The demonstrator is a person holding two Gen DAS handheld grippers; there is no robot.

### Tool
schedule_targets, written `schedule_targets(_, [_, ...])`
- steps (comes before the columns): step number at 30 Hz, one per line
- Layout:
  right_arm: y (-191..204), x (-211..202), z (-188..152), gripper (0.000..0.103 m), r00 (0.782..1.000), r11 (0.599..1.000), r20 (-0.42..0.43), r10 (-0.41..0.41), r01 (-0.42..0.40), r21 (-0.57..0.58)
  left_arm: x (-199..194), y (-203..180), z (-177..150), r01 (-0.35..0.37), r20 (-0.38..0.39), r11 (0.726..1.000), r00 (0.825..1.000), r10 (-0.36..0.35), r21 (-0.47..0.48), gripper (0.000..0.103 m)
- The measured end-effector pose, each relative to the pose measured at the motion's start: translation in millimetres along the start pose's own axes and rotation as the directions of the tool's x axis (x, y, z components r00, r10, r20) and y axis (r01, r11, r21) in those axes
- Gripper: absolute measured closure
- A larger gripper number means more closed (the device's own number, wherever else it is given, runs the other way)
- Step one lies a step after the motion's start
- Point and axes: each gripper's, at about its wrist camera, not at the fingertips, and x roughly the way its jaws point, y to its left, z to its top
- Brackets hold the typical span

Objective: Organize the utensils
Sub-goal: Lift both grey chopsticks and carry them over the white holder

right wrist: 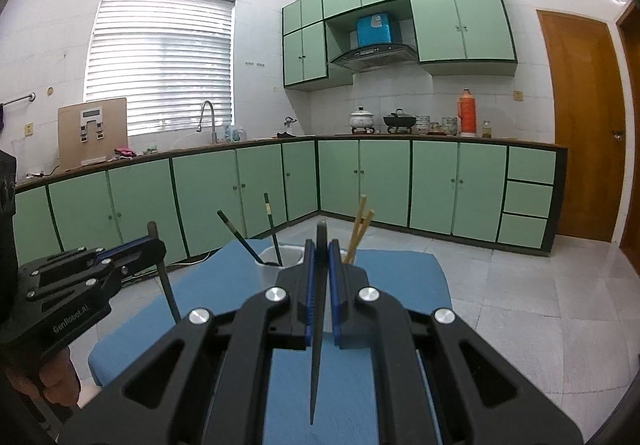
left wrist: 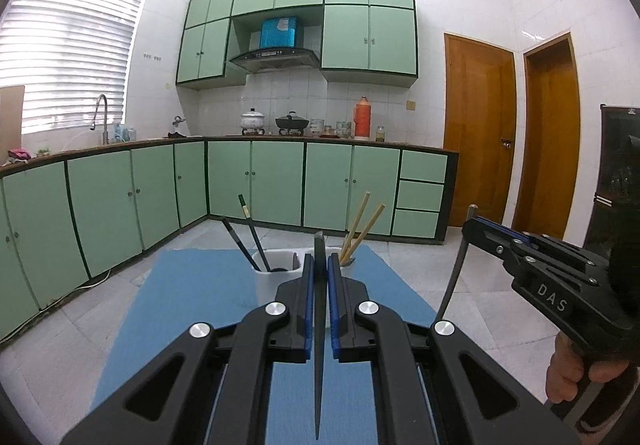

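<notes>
Both grippers clench dark chopsticks: the left gripper holds one, the right gripper another, above a white holder on a blue mat. Tilted entry could snag the bamboo chopsticks.

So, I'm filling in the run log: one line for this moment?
left gripper: shut on dark chopstick | right gripper: shut on second dark chopstick | white holder: dark and wooden chopsticks inside
</notes>
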Motion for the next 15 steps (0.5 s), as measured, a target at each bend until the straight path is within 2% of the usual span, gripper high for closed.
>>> schedule_targets(9, [0, 15, 28, 0.097, 0.999, 0.999, 0.007, 0.048, -0.048, 0.004, 11, 9, 19, -0.002, 0.025, 1.000, 1.000, 0.002, -0.002, 0.096])
schedule_targets(15, [2, 23, 57, 0.097, 0.998, 0.998, 0.040, 0.056, -0.055, -0.020, 19, 16, 45, 0.001, 0.071, 1.000, 0.997, 0.000, -0.010, 0.096])
